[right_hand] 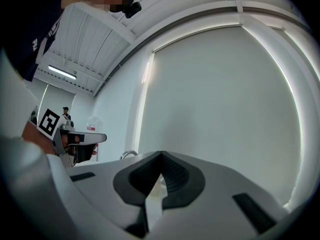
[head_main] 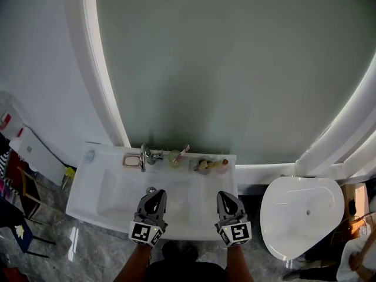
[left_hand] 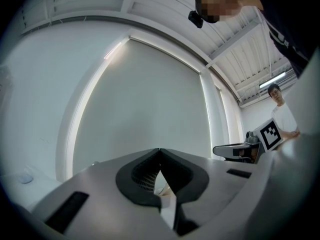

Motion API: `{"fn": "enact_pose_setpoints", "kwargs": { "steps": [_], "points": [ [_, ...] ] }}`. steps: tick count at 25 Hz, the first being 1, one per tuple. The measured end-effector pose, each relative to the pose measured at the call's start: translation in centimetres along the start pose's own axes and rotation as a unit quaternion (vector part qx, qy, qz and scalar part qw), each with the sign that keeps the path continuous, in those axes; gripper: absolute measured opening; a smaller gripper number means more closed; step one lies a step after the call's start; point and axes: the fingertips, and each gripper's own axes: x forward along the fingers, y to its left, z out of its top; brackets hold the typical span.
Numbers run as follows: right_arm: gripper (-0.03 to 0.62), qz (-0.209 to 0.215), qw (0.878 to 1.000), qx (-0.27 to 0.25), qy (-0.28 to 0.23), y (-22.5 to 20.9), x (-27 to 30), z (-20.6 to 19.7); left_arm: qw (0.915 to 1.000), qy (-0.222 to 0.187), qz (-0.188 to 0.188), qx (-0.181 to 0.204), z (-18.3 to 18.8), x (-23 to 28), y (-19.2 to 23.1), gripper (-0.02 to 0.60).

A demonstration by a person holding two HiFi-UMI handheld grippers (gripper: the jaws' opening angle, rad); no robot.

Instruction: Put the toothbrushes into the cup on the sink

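Over the sink's (head_main: 106, 198) near rim, you're holding left gripper (head_main: 154, 194) and right gripper (head_main: 227, 195) clenched, empty; one toothbrush (head_main: 184, 151) is leaning in the cup (head_main: 174, 158); be checking clutter (head_main: 207, 165) rightward.

Two tools (head_main: 154, 192) (head_main: 225, 195), one sink (head_main: 117, 194), one faucet (head_main: 147, 155), one cup (head_main: 174, 158) (perhaps one toothbrush (head_main: 184, 151) inside), one toilet (head_main: 302, 213)

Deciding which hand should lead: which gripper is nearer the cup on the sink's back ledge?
Left. In the head view the left gripper is over the basin, just below and slightly left of the cup; the right gripper is farther, below and well to its right.
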Motion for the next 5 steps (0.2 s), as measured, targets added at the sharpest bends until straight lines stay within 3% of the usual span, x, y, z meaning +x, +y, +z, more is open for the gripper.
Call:
{"fn": "enact_pose_setpoints", "kwargs": {
  "steps": [5],
  "points": [
    [0.028, 0.004, 1.000, -0.005, 0.002, 0.42, 0.34, 0.11, 0.9999, 0.007, 0.008, 0.004, -0.21, -0.15, 0.84, 0.026]
  ]
}}
